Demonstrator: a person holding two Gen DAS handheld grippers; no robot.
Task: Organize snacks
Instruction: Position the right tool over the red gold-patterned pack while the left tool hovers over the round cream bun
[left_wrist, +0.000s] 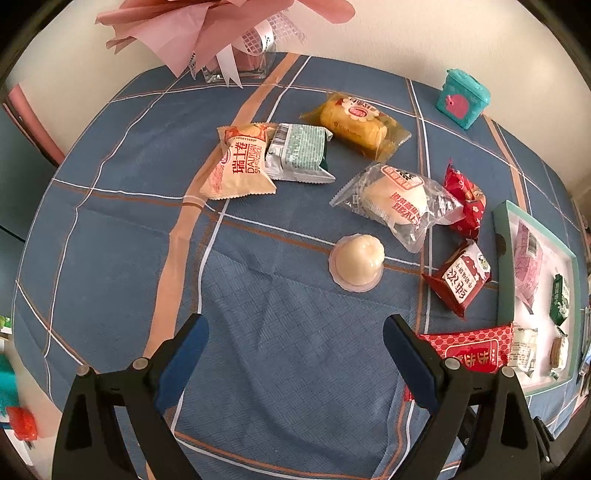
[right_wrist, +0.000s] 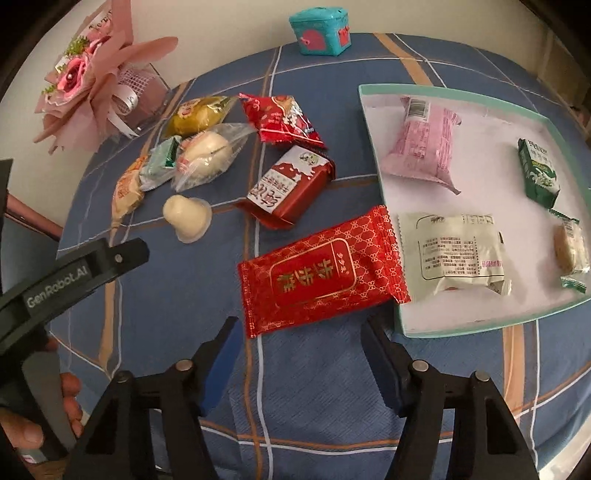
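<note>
Snack packets lie scattered on the blue plaid tablecloth. A large red packet lies just ahead of my open, empty right gripper, its right end over the rim of the teal-edged tray. The tray holds a pink packet, a white packet, a green carton and a small biscuit pack. A white jelly cup sits ahead of my open, empty left gripper. Farther off lie a cream swiss-roll packet, a silver-green packet, a yellow cake packet, a clear bun packet and two dark-red packets.
A pink wrapped bouquet in a glass vase stands at the table's far edge. A teal toy chest sits at the far side near the wall. My left gripper's body shows at the left in the right wrist view.
</note>
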